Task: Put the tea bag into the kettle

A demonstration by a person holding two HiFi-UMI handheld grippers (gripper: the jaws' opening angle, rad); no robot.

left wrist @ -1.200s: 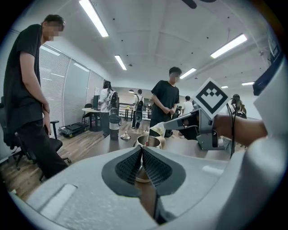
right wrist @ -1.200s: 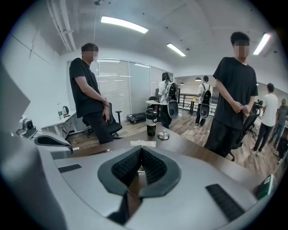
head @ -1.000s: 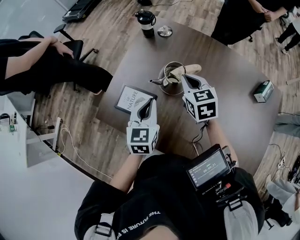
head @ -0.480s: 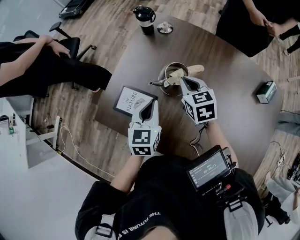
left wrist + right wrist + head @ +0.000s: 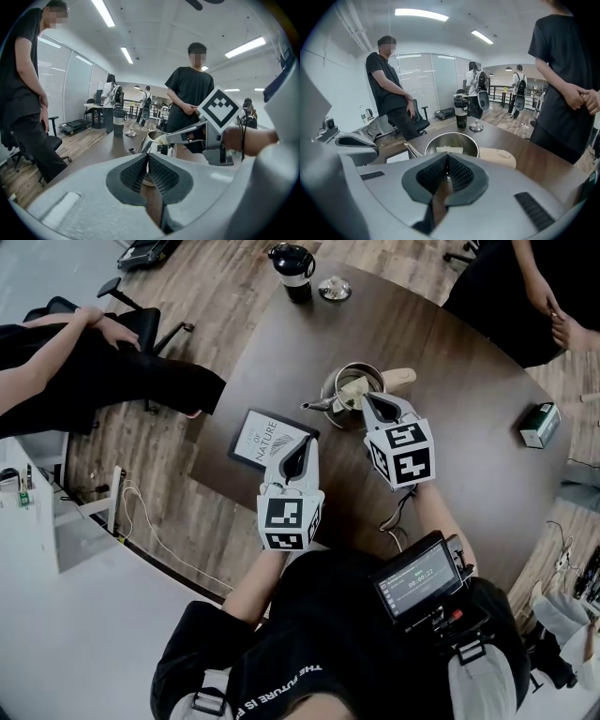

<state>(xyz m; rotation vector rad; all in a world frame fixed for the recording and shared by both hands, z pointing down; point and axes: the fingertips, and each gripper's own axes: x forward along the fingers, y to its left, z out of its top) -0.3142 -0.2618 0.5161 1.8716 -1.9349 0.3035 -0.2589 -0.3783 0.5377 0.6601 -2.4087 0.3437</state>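
Right gripper view: tea bag [image 5: 449,150] inside kettle [image 5: 452,139], 12 o'clock; right gripper [image 5: 447,161], left gripper [image 5: 148,159] both clenched, empty. Risk: withdrawal could nudge kettle.

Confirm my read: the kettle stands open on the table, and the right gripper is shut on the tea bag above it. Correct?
Not quite. The right gripper is shut, but on nothing: the right gripper view shows its jaws together and the tea bag lying inside the open kettle on the table.

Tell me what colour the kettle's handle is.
The handle is pale beige; it shows clearest in the right gripper view.
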